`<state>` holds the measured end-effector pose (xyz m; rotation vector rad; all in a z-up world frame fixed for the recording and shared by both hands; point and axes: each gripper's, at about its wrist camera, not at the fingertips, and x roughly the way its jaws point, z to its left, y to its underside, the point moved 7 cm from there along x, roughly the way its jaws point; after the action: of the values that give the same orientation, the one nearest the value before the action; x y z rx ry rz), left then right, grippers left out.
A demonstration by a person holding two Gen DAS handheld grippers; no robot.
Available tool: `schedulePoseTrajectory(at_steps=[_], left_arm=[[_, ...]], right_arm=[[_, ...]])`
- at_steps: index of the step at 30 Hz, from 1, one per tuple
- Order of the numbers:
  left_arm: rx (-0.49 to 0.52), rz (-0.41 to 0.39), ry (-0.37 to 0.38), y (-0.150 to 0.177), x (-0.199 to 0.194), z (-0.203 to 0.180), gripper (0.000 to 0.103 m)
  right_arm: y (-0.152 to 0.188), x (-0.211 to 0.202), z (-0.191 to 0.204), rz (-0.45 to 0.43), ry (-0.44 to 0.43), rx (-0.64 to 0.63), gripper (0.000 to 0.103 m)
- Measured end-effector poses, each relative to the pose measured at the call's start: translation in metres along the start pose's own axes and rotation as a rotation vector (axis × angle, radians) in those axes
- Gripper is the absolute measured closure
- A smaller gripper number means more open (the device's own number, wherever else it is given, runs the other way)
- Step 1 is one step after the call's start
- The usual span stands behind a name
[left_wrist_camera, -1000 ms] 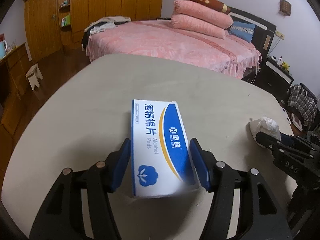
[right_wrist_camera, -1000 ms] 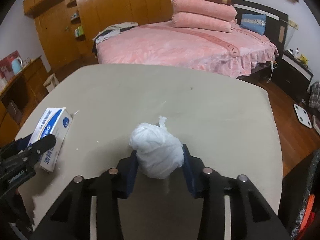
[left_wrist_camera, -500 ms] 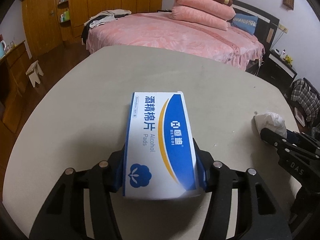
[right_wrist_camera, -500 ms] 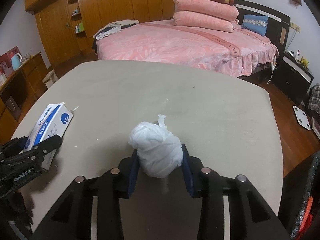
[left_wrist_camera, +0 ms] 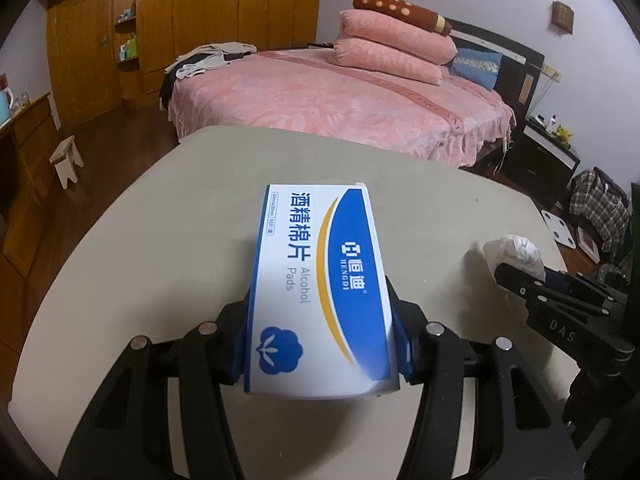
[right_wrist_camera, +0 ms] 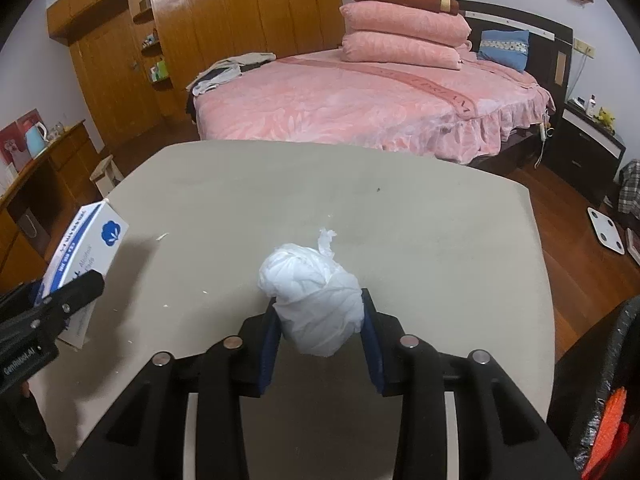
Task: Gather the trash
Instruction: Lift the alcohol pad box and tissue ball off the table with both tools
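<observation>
A white-and-blue alcohol pads box point(left_wrist_camera: 320, 288) sits between my left gripper's point(left_wrist_camera: 320, 340) blue pads, which are shut on its long sides; it is held up off the grey table point(left_wrist_camera: 160, 220). The right wrist view shows the same box point(right_wrist_camera: 86, 248) at the far left, raised and tilted. A crumpled white tissue wad point(right_wrist_camera: 312, 292) lies between the pads of my right gripper point(right_wrist_camera: 320, 334), whose jaws are closing and press on it. The left wrist view has this wad point(left_wrist_camera: 512, 250) at the right, with a right gripper finger point(left_wrist_camera: 520, 280) just below it.
Small white scraps point(right_wrist_camera: 162, 237) lie on the table point(right_wrist_camera: 440, 260) between the two grippers. A pink bed point(right_wrist_camera: 360, 112) stands past the table's far edge. A black bag point(right_wrist_camera: 600, 380) with something orange is at the lower right. A small stool point(left_wrist_camera: 66, 158) stands on the floor at left.
The left gripper's pads closed onto the box and lifted it off the table, so it now sits higher and larger in view. The right gripper stayed on the wad.
</observation>
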<state>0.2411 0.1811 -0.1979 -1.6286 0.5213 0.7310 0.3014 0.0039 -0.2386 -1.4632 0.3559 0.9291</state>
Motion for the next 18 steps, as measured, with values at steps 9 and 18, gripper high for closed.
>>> schedulePoseTrajectory(at_steps=[9,18], left_arm=[[-0.002,0.107,-0.016,0.016,0.034,0.008,0.047],[0.007,0.098,-0.023,0.013,0.036,0.01,0.049]], right_arm=[[0.003,0.007,-0.003,0.024,0.001,0.014,0.064],[0.006,0.007,-0.003,0.027,-0.003,0.017,0.062]])
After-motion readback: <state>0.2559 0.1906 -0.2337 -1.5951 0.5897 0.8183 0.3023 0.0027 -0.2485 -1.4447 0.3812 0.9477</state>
